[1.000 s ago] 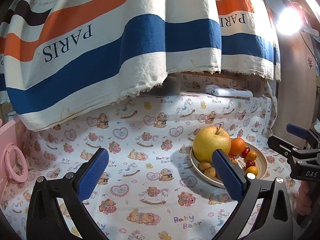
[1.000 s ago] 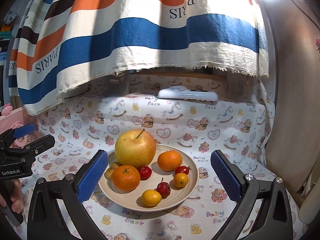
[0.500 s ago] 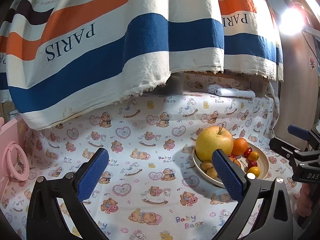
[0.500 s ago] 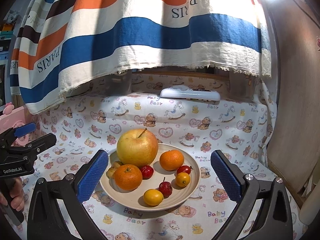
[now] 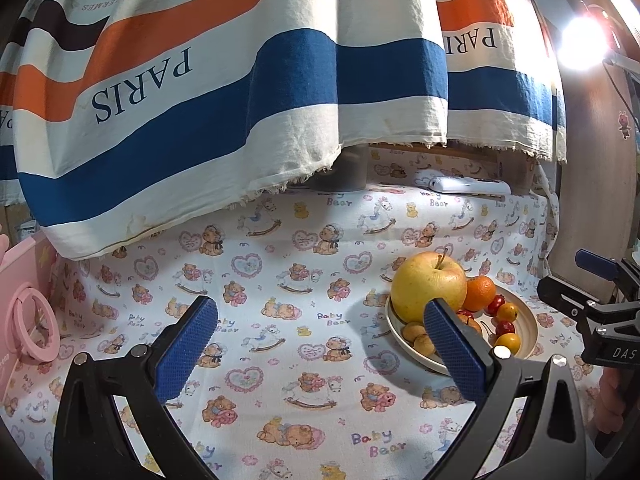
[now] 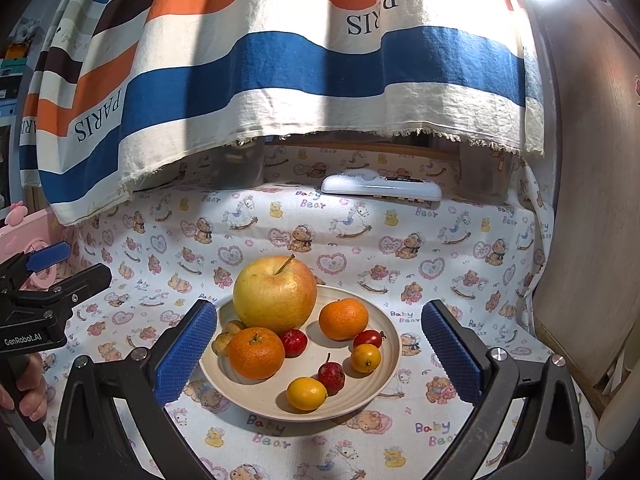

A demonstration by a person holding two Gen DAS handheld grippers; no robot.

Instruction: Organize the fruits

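Note:
A cream plate (image 6: 360, 394) on the bear-print cloth holds a large yellow apple (image 6: 274, 292), two oranges (image 6: 256, 352) (image 6: 343, 319), small red fruits (image 6: 331, 376), small yellow fruits (image 6: 306, 393) and brownish ones (image 6: 224, 340). My right gripper (image 6: 320, 350) hovers over the plate's near side, open, its blue pads astride the plate and holding nothing. My left gripper (image 5: 320, 340) is open over bare cloth, left of the plate (image 5: 528, 328) and the apple (image 5: 428, 286). Its right pad hides part of the plate.
A striped "PARIS" cloth (image 6: 280, 80) hangs low over the back of the table. Under it lies a white remote-like device (image 6: 380, 190). A pink object with a ring (image 5: 28, 320) stands at the left, and a wooden panel (image 6: 592, 200) on the right.
Both cameras drifted only slightly. The fruits have not moved, and both grippers stayed open.

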